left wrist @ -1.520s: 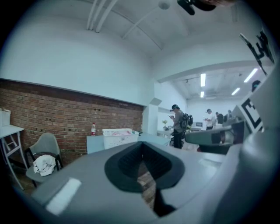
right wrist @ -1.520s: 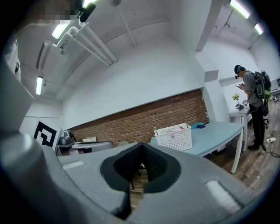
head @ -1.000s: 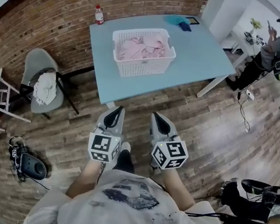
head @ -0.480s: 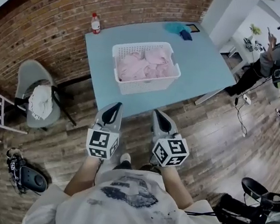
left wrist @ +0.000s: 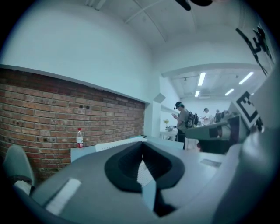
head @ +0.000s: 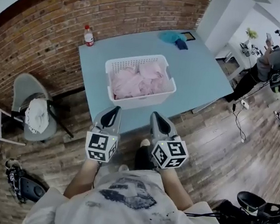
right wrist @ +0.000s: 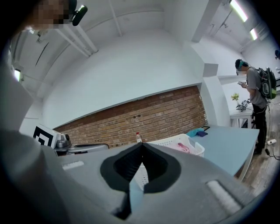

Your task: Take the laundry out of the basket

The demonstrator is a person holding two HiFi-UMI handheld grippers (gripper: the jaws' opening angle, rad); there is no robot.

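Observation:
A white laundry basket (head: 140, 77) full of pink laundry (head: 136, 81) stands on a light blue table (head: 202, 61); its rim (right wrist: 186, 143) also shows in the right gripper view. My left gripper (head: 114, 110) and right gripper (head: 156, 115) hang side by side just short of the table's near edge, both shut and holding nothing. Each points roughly level toward the basket. In the left gripper view the jaws (left wrist: 142, 144) meet at their tips, and the right gripper (right wrist: 141, 145) shows the same.
A water bottle (head: 88, 35) stands at the table's far left corner, blue cloths (head: 173, 37) at the far right. A grey chair (head: 32, 106) with a white garment sits left by the brick wall. A person (head: 270, 61) stands at right. Gear lies on the floor.
I have walked toward the table: the basket and table edge now lie closer to both grippers. Both grippers stay shut and side by side.

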